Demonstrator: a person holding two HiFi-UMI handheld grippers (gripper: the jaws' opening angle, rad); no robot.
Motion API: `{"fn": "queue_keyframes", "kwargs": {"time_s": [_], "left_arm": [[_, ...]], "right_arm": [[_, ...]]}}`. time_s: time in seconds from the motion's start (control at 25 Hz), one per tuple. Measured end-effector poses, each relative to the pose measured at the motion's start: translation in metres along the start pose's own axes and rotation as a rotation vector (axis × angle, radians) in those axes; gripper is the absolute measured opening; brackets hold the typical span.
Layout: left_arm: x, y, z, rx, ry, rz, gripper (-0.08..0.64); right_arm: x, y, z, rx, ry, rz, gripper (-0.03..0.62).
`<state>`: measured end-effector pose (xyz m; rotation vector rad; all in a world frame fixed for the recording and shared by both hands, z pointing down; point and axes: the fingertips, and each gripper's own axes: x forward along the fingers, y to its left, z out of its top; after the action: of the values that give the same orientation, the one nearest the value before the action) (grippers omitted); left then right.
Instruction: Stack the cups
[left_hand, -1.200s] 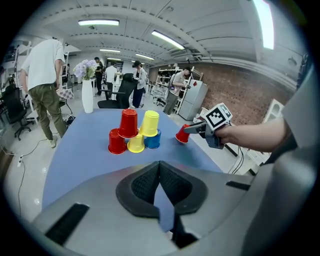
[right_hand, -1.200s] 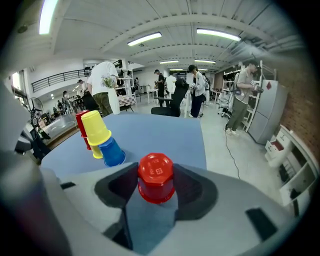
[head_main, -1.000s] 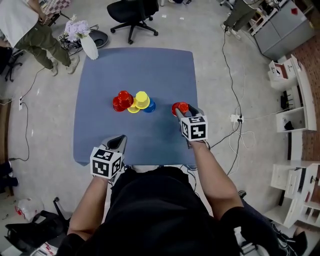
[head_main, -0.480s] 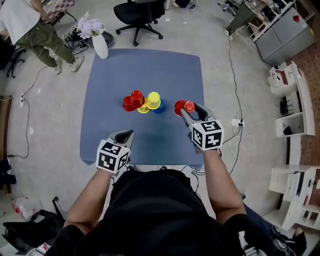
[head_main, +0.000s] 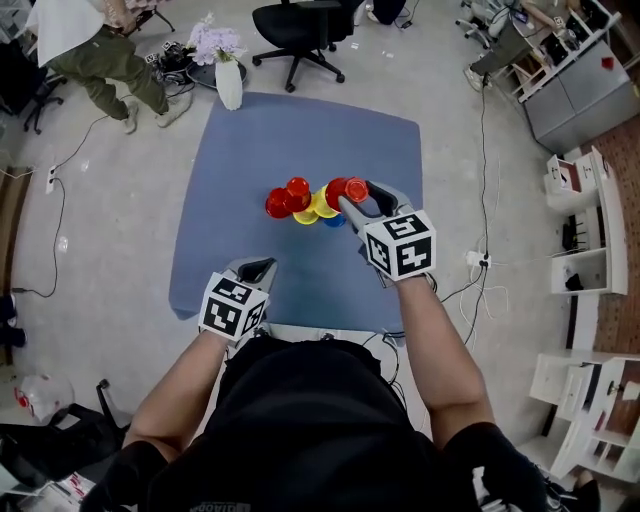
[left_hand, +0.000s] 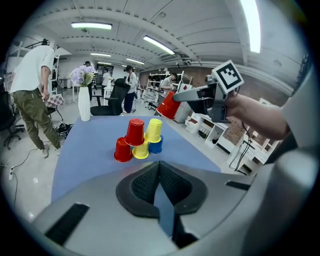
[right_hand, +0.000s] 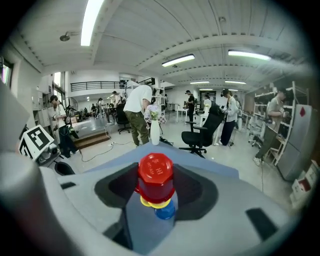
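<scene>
Primary colours over blue and grey

The mat (head_main: 300, 130) was plain blue on a pale grey floor (head_main: 100, 210). The cluster showed red cups (head_main: 297, 187), yellow cups (head_main: 322, 201) and one blue cup (head_main: 333, 220); the held cup (right_hand: 156, 177) was red. The left gripper (head_main: 257, 267) and right gripper (head_main: 352, 195) were grey, their cubes white with black square markers. The vase (head_main: 229, 92) was white, its flowers (head_main: 215, 42) lilac, the chair (head_main: 300, 25) black.

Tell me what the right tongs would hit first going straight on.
Likely a yellow cup in the pile, touched by the red cup that the right tongs hold; depth is unclear.
</scene>
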<state>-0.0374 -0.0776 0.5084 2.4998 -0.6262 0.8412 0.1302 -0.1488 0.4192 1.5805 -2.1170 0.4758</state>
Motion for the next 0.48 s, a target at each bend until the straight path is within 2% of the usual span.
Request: {"fn": "queue_keyframes", "kwargs": {"time_s": [0.2,0.48], "left_arm": [[-0.007,0.007,-0.006,-0.032,-0.02,0.015,0.005],[-0.021,0.02,-0.014,-0.067,-0.04,0.04,0.005]], "right_arm": [[0.038,0.017,0.009,-0.078,0.099,0.063,0.215],[0.068,0.018,0.014,-0.117,0.18,0.071,0.215]]}}
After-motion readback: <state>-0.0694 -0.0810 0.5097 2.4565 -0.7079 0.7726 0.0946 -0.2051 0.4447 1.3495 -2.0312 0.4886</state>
